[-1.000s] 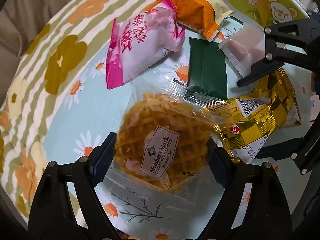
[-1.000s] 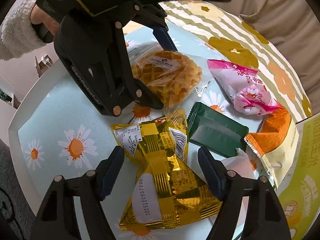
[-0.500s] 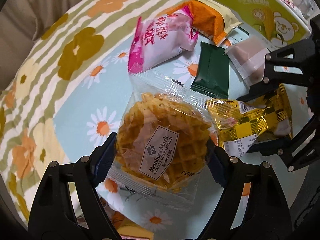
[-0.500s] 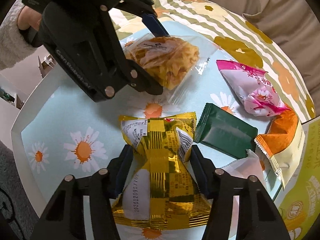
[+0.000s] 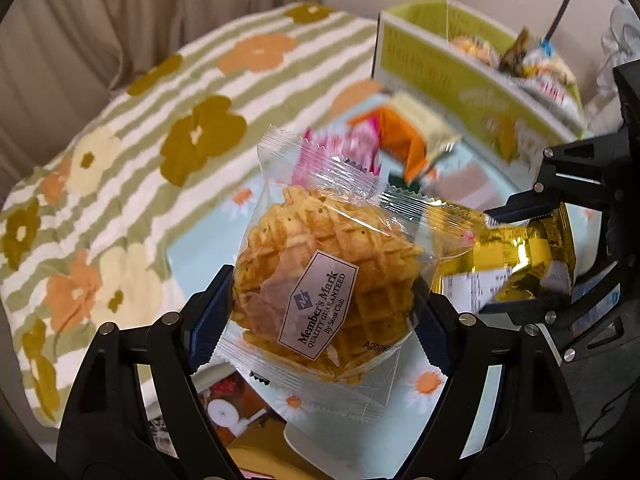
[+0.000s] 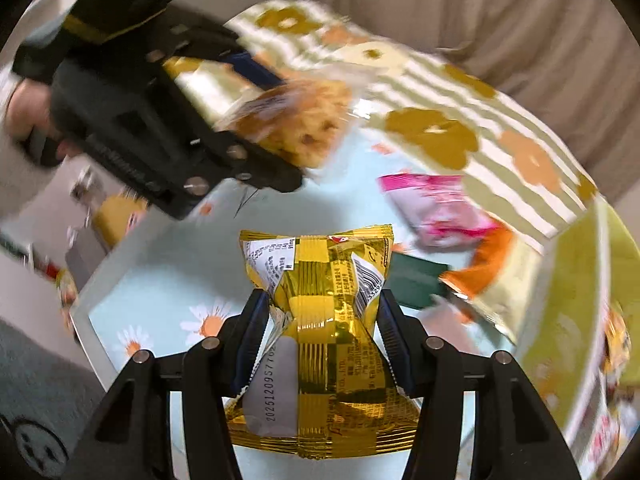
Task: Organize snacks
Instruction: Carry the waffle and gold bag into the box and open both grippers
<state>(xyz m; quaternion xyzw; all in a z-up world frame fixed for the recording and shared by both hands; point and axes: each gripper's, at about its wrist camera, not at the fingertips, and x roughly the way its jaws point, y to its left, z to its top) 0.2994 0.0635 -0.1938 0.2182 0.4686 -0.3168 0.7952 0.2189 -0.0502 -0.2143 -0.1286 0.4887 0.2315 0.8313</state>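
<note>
My left gripper (image 5: 324,308) is shut on a clear waffle cookie packet (image 5: 328,280) and holds it above the daisy-print table (image 5: 200,256). It also shows in the right wrist view (image 6: 292,120). My right gripper (image 6: 320,320) is shut on a gold foil snack bag (image 6: 320,320), lifted off the table; the bag also shows in the left wrist view (image 5: 520,256). A pink packet (image 6: 432,204), an orange packet (image 6: 484,264) and a dark green packet (image 6: 416,284) lie on the table.
A green cardboard box (image 5: 460,64) holding several snacks stands at the table's far right; it also shows in the right wrist view (image 6: 580,300). A striped flower-print blanket (image 5: 140,128) lies beyond the table. Clutter sits on the floor below the table edge (image 5: 228,404).
My right gripper closed on the gold bag and lifted it. My left gripper rose with the waffle packet, and both views now tilt up toward the green box.
</note>
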